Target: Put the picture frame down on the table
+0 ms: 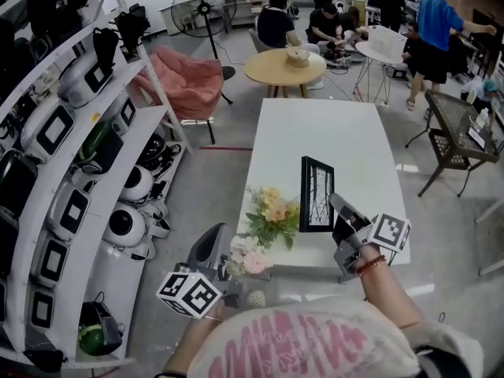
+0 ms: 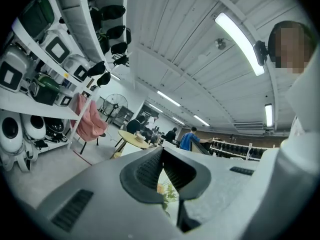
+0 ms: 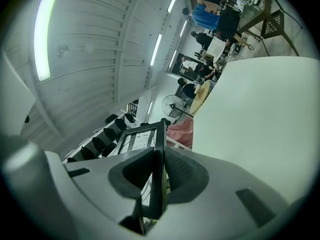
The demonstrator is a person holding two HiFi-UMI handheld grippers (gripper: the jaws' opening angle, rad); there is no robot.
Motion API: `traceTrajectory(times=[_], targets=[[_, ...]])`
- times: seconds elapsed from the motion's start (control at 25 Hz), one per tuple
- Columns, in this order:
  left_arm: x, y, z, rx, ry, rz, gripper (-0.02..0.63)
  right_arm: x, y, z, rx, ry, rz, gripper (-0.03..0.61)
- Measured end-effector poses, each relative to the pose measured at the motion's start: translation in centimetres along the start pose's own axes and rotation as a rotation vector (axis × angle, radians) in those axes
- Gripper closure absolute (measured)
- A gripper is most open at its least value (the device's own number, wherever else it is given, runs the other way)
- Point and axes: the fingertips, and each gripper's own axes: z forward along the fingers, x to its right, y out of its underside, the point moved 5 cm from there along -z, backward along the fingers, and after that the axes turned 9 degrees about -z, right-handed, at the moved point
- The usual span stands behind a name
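**Frame on edge in the right tongs, desk below**

The right tongs (image 3: 159, 156) are clamped on the black picture frame (image 1: 316, 194), 1 jaw on each face, near its lower right corner. The frame stands on edge with its long axis upright, over the near end of the white desk (image 1: 315, 124). Whether its bottom edge touches the top is hard to tell. The left tongs (image 2: 162, 153) are closed on nothing and tilt upward off the desk's near left corner. A flower bouquet (image 1: 272, 215) lies just left of the frame, so the bare desk beyond and to the right looks the safer place to lay it.
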Motion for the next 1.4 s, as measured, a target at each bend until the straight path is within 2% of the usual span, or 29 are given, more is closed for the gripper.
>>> traceTrajectory(times=[0.32,0.64,0.76,0.96,1.16,1.28,1.4], targets=[[-6.4,-6.9,5.2,-0.034,0.067,0.0,0.611,-1.4,0.2,8.6,0.053,0.043,0.016,0.506],[-12.2,-11.0,8.2,-0.067,0.111,-0.02,0.611,-2.0,0.5,14.5,0.118,0.081,0.058,0.506],[-13.7,-12.1,9.3,-0.069,0.123,-0.022,0.611,-2.0,0.5,15.7,0.129,0.107,0.03,0.506],[-15.8,-12.1,10.6,-0.103,0.144,-0.047,0.611,-2.7,1.1,17.5,0.156,0.085,0.037,0.506],[-16.8,-11.0,11.1,-0.109,0.159,-0.089,0.611,-1.1,1.7,17.3,0.112,0.19,0.016,0.506],[-17.2,-10.3,10.6,-0.111,0.139,-0.102,0.611,-0.8,1.7,17.9,0.099,0.195,0.016,0.506],[-17.9,-9.8,10.1,-0.107,0.086,-0.116,0.611,-0.4,1.6,18.1,0.078,0.191,0.019,0.506]])
